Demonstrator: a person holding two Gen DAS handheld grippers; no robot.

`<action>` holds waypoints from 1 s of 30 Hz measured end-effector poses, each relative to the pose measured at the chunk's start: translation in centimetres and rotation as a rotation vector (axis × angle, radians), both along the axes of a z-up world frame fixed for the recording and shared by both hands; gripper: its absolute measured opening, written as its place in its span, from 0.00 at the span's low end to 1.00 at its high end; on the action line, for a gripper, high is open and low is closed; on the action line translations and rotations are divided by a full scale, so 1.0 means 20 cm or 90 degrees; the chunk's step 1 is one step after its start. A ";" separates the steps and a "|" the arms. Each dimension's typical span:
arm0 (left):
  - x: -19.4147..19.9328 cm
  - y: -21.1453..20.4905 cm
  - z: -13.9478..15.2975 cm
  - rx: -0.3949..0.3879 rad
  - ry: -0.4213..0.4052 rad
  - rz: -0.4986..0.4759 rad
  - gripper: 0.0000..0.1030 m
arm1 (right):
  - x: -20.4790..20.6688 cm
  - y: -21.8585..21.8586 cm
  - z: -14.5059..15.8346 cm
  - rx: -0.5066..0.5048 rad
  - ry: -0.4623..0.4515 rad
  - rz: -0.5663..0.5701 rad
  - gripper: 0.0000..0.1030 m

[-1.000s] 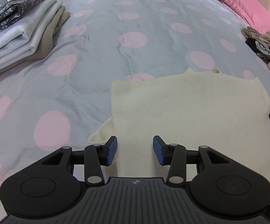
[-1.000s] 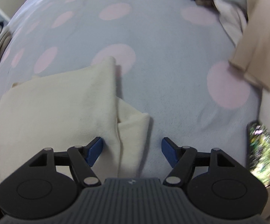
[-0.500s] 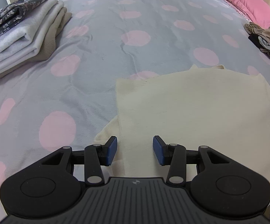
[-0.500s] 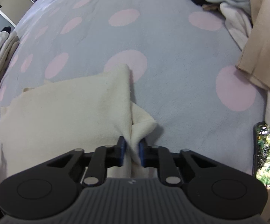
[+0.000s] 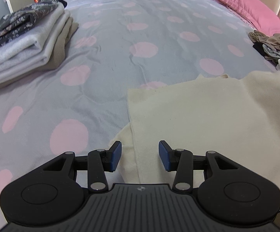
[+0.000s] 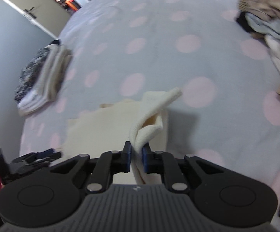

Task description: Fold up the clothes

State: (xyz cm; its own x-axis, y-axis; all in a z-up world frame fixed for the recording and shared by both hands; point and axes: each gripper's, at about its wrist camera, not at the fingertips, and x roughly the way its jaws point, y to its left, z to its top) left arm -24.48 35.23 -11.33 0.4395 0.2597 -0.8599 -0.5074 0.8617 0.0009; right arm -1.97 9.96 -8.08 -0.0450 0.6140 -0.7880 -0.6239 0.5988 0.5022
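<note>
A cream knit garment (image 5: pixel 198 116) lies on the grey bedspread with pink dots (image 5: pixel 105 61). My left gripper (image 5: pixel 140 155) hangs open just above the garment's near left edge, with cloth between the blue pads but not pinched. In the right wrist view my right gripper (image 6: pixel 136 157) is shut on the cream garment's (image 6: pixel 149 119) right corner and holds it lifted off the bed, so the cloth drapes in a fold. The other gripper (image 6: pixel 33 158) shows at the lower left of that view.
A stack of folded clothes (image 5: pixel 24 44) with a dark patterned piece on top sits at the left of the bed. A heap of unfolded clothes (image 5: pixel 273 48) lies at the right, near a pink pillow (image 5: pixel 252 9). A door (image 6: pixel 43 13) stands beyond the bed.
My right gripper went from open to shut on the garment's right corner and has raised it and swung it left. The left gripper stayed open over the left edge.
</note>
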 end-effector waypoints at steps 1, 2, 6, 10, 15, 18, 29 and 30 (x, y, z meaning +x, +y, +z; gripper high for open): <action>-0.01 0.00 0.00 -0.003 -0.003 -0.002 0.39 | -0.03 0.04 0.03 0.003 0.000 0.010 0.13; -0.01 0.01 0.01 -0.010 -0.007 -0.004 0.36 | -0.06 0.09 0.06 0.006 -0.001 0.019 0.13; -0.04 0.02 0.01 -0.031 -0.020 -0.007 0.27 | -0.19 0.28 0.15 0.017 0.001 0.063 0.13; -0.06 0.04 0.03 -0.039 -0.032 -0.007 0.22 | -0.34 0.48 0.16 0.025 0.005 0.109 0.13; -0.09 0.06 0.04 -0.047 -0.040 -0.004 0.20 | -0.52 0.74 0.08 0.011 0.013 0.143 0.13; -0.10 0.09 0.04 -0.051 -0.036 0.007 0.20 | -0.60 0.87 -0.03 -0.009 0.028 0.152 0.13; -0.13 0.15 0.00 -0.059 -0.001 0.024 0.20 | -0.76 1.15 -0.32 -0.072 0.034 0.180 0.13; -0.13 0.15 -0.01 -0.059 0.003 0.024 0.20 | -0.77 1.16 -0.34 -0.077 0.034 0.181 0.13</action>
State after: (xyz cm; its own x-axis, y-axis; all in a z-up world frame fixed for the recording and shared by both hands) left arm -27.05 38.15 -11.52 0.4261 0.1954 -0.8833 -0.5401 0.8383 -0.0751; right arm -17.31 33.18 -14.88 -0.2455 0.4727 -0.8463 -0.7498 0.4608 0.4749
